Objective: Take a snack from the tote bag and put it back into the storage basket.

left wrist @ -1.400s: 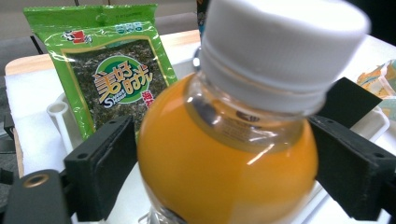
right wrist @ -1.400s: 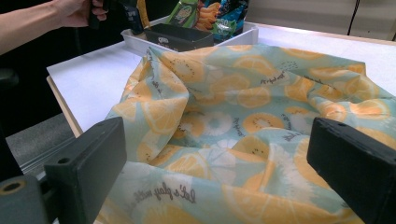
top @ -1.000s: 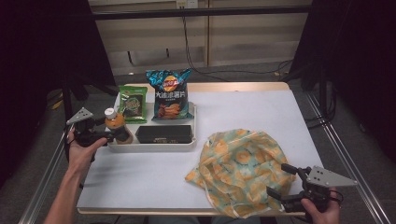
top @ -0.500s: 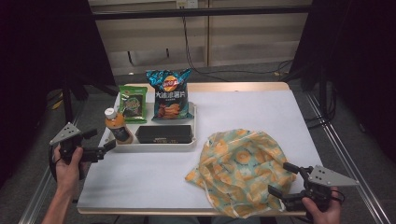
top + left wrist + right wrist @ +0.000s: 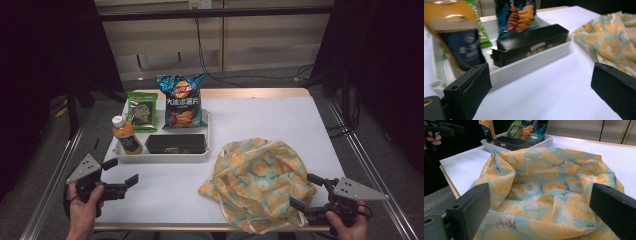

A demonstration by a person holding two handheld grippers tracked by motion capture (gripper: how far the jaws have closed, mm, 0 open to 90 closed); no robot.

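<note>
1. The left tongs [image 5: 121, 173] are held wide apart above the bare white tabletop [image 5: 260, 117], just short of the white tray [image 5: 165, 156] at the near left; nothing is gripped between the jaws.
2. In the left gripper view, those tongs [image 5: 541, 92] are aimed at the tray's front wall, with the juice bottle [image 5: 456, 35] looming blurred over the left jaw.
3. The juice bottle [image 5: 125, 136] is seen upright in the tray's front left corner, white cap on top, dark label around its body.
4. A black box [image 5: 175, 143] is laid lengthways along the tray's front edge, just beside the bottle.
5. Behind it, a blue chip bag [image 5: 181, 100] and a smaller green snack bag [image 5: 141, 110] are propped side by side at the back of the tray.
6. The right tongs [image 5: 309, 191] are also spread wide, empty, at the near right edge of the tabletop, with the jaws pointed into the near side of the orange-print cloth bag [image 5: 260, 180].
7. That cloth bag is spread in a rumpled heap on the near right half of the tabletop, well apart from the tray.
8. In the right gripper view, the cloth bag [image 5: 544, 192] is framed between the open jaws of the right tongs [image 5: 541, 215]; whether fabric is touched cannot be told.
9. Far off in that view, the left tongs [image 5: 444, 127] and the tray's goods are picked out at the top left.
</note>
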